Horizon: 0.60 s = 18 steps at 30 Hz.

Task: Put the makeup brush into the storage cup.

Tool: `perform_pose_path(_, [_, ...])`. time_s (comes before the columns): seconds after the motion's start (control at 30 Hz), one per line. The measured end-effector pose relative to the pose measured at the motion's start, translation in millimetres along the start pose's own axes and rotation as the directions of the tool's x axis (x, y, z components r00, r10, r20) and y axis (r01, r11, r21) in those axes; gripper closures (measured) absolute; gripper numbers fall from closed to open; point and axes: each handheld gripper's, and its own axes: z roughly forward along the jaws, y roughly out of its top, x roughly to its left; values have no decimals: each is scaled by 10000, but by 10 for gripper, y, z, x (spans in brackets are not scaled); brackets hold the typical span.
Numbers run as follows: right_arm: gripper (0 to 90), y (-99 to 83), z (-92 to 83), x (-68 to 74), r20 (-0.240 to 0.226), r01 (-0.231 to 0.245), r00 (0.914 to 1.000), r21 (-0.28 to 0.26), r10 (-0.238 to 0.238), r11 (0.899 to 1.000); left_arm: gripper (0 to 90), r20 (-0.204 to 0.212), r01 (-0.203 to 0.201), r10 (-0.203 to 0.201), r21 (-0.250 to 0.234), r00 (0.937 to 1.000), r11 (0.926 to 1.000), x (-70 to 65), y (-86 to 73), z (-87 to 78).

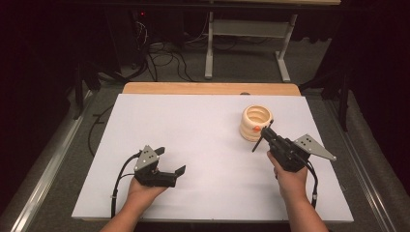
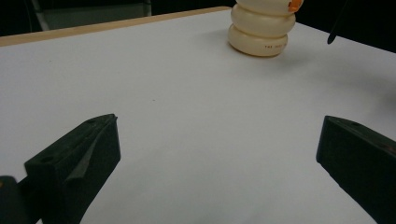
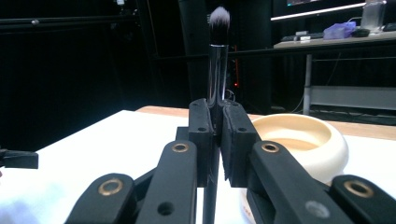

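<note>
Right now my right gripper [image 1: 267, 131] is clamped tight on a slim black brush [image 3: 217, 70]: in the right gripper view the 2 jaws press together on its handle, the handle standing upright between them with the pale-tipped bristles [image 3: 219, 17] at the top and the other end running down past the jaws. From the high view the brush [image 1: 261, 136] sits just beside the cream ribbed pot [image 1: 256, 122], which stands on the white table [image 1: 193, 145] toward its far right, a small orange mark [image 1: 256, 129] on the side facing my hand. My left gripper [image 1: 169, 162] rests low on the near left of the table, well apart from the pot, its 2 jaws spread wide with only bare tabletop between them, as the left gripper view shows.
</note>
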Motion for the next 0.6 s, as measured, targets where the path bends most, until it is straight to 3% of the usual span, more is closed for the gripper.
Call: perform_pose_path(0.6, [857, 39, -67, -121, 724, 367, 9967, -136, -357, 9992, 7, 6, 4, -4, 17, 10000, 10000, 5, 1, 0])
